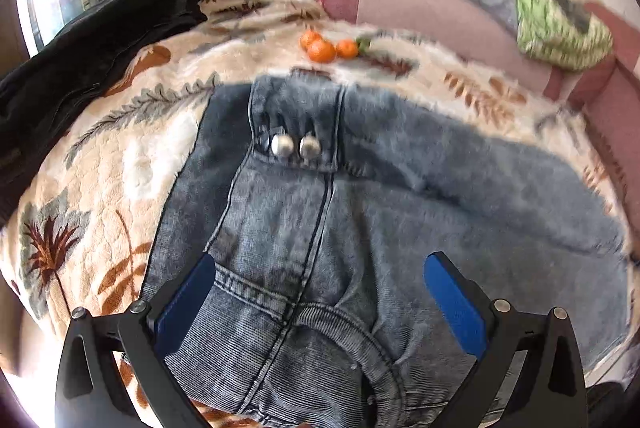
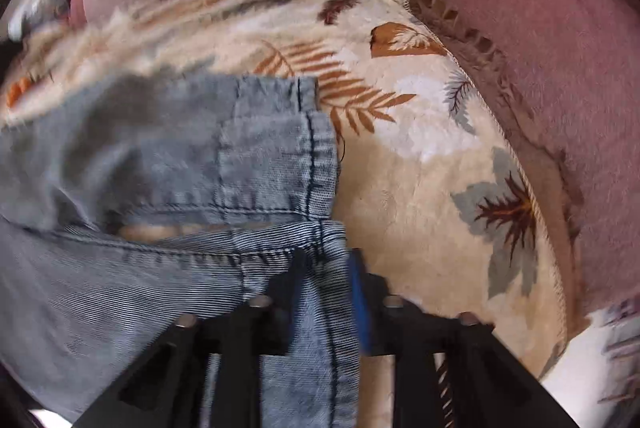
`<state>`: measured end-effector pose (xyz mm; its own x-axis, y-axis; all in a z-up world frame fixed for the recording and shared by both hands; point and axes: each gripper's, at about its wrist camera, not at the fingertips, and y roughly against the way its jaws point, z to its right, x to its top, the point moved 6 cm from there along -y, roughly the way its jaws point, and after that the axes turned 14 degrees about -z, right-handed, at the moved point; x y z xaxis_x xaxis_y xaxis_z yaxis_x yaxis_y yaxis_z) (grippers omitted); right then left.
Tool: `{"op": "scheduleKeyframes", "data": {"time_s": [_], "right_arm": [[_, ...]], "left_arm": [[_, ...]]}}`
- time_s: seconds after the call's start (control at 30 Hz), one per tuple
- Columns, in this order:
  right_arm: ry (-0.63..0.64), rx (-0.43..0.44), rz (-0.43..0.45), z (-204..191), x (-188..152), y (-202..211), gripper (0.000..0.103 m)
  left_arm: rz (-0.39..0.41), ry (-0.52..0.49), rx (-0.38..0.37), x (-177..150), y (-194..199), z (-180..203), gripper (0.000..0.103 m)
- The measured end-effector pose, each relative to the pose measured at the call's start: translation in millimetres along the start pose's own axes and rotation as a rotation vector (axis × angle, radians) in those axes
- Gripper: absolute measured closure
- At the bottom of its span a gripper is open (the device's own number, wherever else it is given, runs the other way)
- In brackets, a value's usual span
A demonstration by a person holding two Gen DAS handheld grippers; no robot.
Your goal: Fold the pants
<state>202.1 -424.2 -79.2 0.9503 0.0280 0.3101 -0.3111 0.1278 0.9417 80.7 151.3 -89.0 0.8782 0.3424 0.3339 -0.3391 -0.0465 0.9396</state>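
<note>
I have the leaf-print blanket (image 1: 132, 156) spread over the bed as my surface, a mauve cushion (image 2: 540, 40) along its far and right edges. The jeans (image 1: 320, 220) lie mid-blanket, waistband toward the far edge, pale washed denim, softly rumpled, fly seam running toward me. I judge I am at the first fold, one side about to be carried over the other. My right gripper (image 2: 326, 272) is clamped on the denim's right edge near the waistband. My left gripper (image 1: 320, 280) hangs wide open over the crotch, holding nothing; next it should pin or pinch there so the fold pulls straight. Three oranges (image 1: 326, 48) sit near the far edge, two metal buttons (image 1: 296, 146) on the waistband
</note>
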Motion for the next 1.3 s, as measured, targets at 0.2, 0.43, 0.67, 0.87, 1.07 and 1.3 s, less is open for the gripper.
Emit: {"op": "scheduleKeyframes", "data": {"time_s": [0.2, 0.43, 0.67, 0.87, 1.07, 1.3], "right_arm": [[-0.014, 0.432, -0.020, -17.2, -60.0, 43.6, 0.032], [-0.017, 0.342, -0.136, -2.1, -70.3, 17.3, 0.044], [-0.045, 0.374, -0.027, -3.6, 39.8, 41.8, 0.034], [-0.141, 0.375, -0.122, 4.1, 122.1, -13.6, 0.034], [-0.139, 0.370, -0.194, 0.7, 136.1, -51.6, 0.034], [-0.127, 0.374, -0.259, -8.6, 142.9, -83.4, 0.034]], "left_arm": [[-0.101, -0.039, 0.121, -4.2, -27.7, 3.4, 0.000], [-0.081, -0.024, 0.006, 2.8, -3.9, -0.7, 0.000], [0.010, -0.068, -0.078, 74.8, 24.6, -17.5, 0.000], [-0.057, -0.015, -0.162, 146.7, 2.6, -33.2, 0.000], [-0.197, 0.056, -0.262, 190.8, -47.6, -28.3, 0.001], [-0.333, 0.068, -0.263, 197.5, -99.1, -16.3, 0.068]]}}
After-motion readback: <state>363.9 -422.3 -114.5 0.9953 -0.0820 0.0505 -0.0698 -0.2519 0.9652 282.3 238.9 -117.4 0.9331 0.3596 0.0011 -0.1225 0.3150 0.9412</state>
